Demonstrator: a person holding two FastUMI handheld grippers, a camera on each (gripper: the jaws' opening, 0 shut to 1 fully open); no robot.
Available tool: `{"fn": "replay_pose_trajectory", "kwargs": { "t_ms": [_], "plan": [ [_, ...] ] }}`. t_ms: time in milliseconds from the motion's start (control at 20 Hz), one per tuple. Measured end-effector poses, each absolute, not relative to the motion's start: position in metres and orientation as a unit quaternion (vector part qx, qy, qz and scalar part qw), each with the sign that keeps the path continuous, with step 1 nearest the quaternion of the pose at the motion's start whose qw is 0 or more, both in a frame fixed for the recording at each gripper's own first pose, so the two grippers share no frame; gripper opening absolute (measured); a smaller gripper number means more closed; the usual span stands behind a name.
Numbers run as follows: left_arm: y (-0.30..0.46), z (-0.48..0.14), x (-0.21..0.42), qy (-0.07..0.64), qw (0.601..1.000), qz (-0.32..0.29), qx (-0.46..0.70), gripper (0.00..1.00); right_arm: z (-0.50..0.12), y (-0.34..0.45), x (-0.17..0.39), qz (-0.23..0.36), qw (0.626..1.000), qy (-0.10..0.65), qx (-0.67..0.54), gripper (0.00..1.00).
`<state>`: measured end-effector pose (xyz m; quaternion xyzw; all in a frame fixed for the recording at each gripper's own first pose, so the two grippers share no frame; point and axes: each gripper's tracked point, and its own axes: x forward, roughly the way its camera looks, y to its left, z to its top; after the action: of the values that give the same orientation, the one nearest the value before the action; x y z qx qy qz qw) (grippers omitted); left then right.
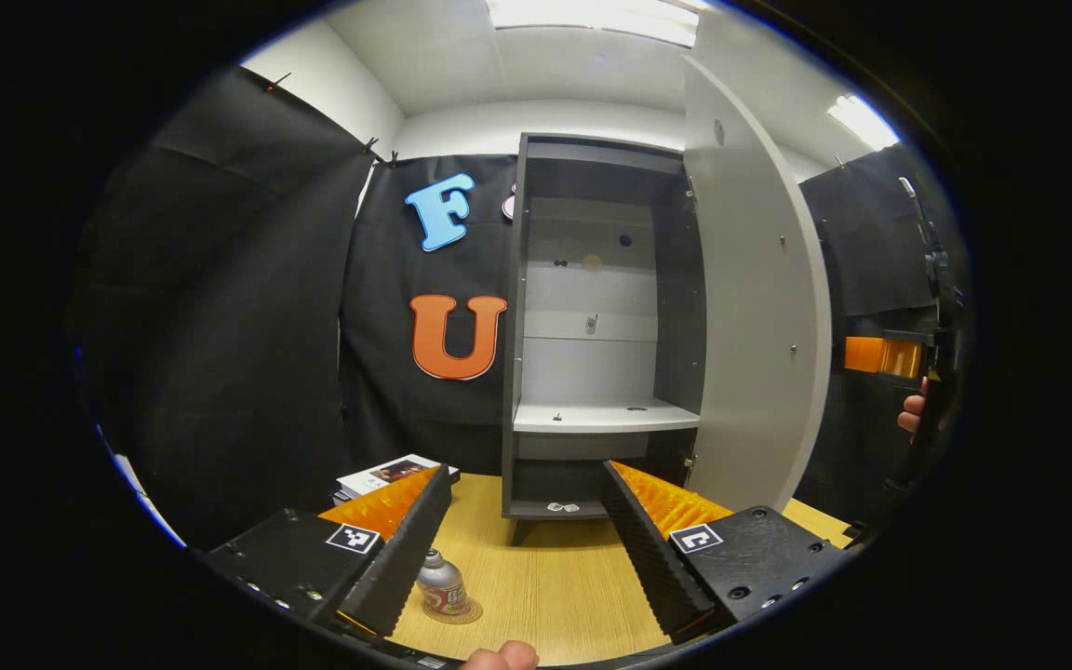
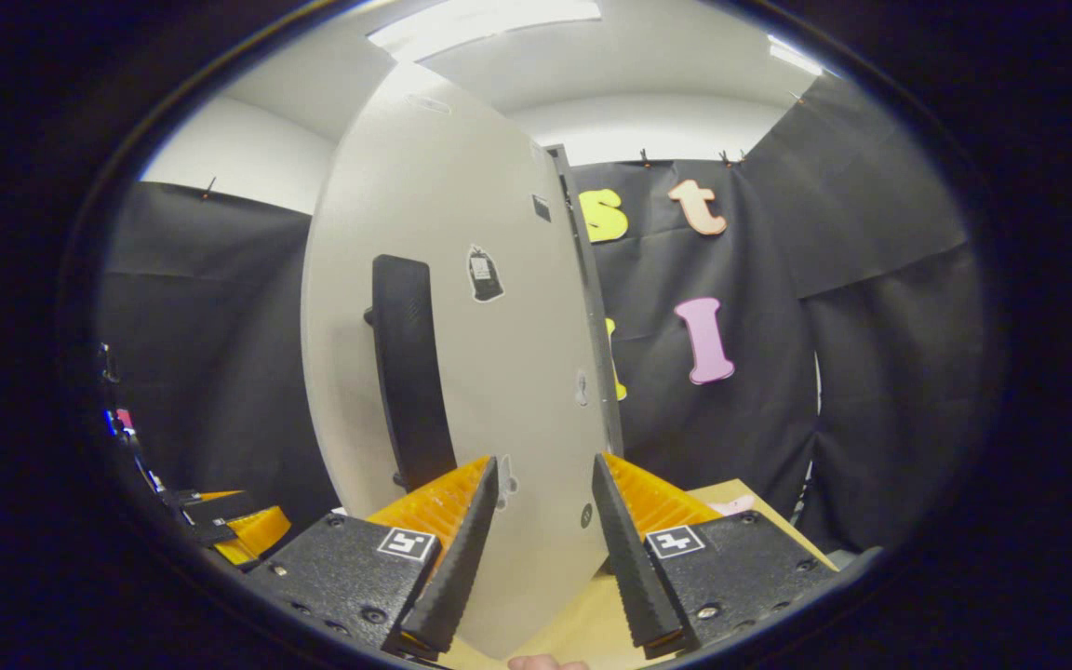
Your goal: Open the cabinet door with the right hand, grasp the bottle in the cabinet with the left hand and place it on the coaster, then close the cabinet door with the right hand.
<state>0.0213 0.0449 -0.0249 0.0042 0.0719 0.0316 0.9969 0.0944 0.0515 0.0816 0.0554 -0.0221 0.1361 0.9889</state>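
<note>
On the wooden table (image 1: 545, 568), low in the left gripper view, the bottle (image 1: 441, 584) stands upright on the round coaster (image 1: 462, 614), its long axis vertical and its cap pointing up. It sits just inside the left gripper (image 1: 527, 535), close beside one finger; whether it touches that finger I cannot tell. This gripper's 2 fingers are spread wide, and nothing is pinched between them. Beyond them the cabinet (image 1: 592, 326) stands on the table with its door (image 1: 750, 307) swung open to the right, its shelves bare. A stack of books (image 1: 387, 476) lies near the cabinet's left side. Far to the right, past the door's edge, a hand (image 1: 913, 414) holds the right gripper (image 2: 545, 521). Seen from the right gripper view, that gripper faces the door's outer face, where a dark vertical handle (image 2: 410, 372) sits. Its 2 fingers are parted and hold nothing; the door's lower edge lies between them, and contact cannot be judged.
</note>
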Motion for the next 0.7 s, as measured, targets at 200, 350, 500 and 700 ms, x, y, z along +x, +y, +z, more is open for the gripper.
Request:
{"fn": "replay_pose_trajectory", "kwargs": {
  "t_ms": [200,350,500,700],
  "plan": [
    [0.051,-0.028,0.024,0.073,0.997,0.030,0.005,0.97,0.080,0.088,0.105,0.161,0.985,-0.017,0.052,0.69],
    [0.054,-0.026,0.027,0.071,0.997,0.027,-0.003,0.97,0.081,0.118,0.118,0.177,0.983,-0.018,0.049,0.69],
    [0.061,-0.027,0.031,0.070,0.997,0.028,-0.004,0.97,0.082,0.152,0.135,0.194,0.979,-0.019,0.051,0.69],
    [0.070,-0.027,0.036,0.063,0.997,0.036,-0.002,0.97,0.085,0.190,0.171,0.208,0.977,-0.023,0.052,0.69]
  ]
}}
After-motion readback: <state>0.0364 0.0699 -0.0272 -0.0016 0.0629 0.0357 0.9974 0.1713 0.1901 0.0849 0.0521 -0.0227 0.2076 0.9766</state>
